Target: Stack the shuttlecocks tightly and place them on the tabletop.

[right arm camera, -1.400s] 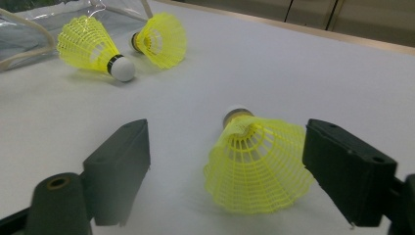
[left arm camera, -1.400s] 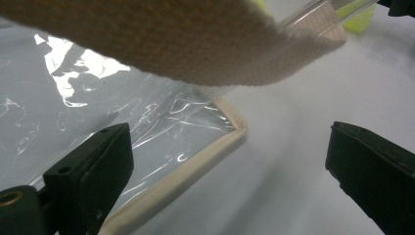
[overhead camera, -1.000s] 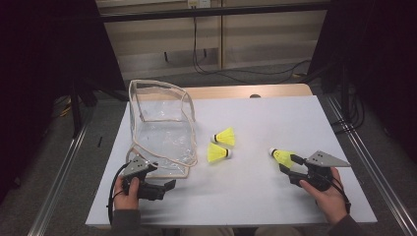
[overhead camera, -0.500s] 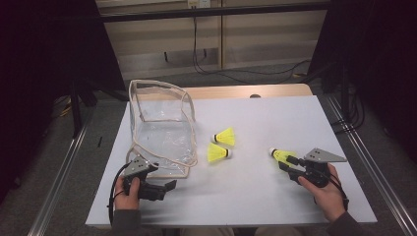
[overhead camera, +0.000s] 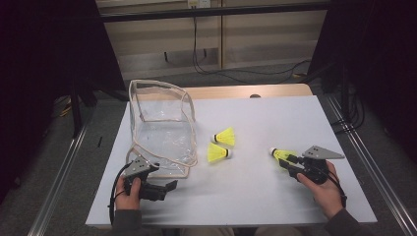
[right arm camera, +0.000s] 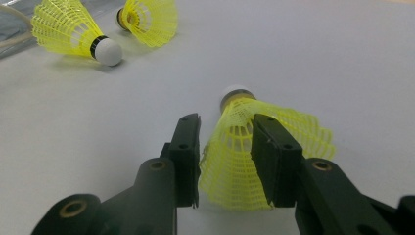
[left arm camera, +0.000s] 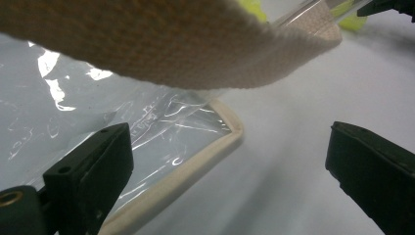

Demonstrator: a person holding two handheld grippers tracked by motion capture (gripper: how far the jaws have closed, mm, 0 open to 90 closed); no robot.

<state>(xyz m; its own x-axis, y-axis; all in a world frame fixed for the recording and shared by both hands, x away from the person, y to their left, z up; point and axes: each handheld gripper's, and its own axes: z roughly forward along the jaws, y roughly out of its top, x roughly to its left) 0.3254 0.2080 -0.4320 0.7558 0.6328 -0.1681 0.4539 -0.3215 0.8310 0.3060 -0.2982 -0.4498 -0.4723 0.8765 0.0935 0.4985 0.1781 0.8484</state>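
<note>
Bare table (overhead camera: 275,191) between hand-held grippers; clear pouch (overhead camera: 162,128) blocks left.

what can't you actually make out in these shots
- Right gripper on the shuttlecock: in the right gripper view one jaw lies across the skirt, so a firm clamp cannot be confirmed.
- Same shuttlecock in the high view: too small, partly behind the gripper.
- Clear bag in the left gripper view: its blurred fabric trim hides the upper part.
- Two loose shuttlecocks: slivers behind that trim.

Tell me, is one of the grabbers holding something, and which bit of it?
The right gripper pinches a yellow shuttlecock by its mesh skirt, the white cork tip pointing away. The left gripper is open beside the clear bag, holding nothing.
</note>
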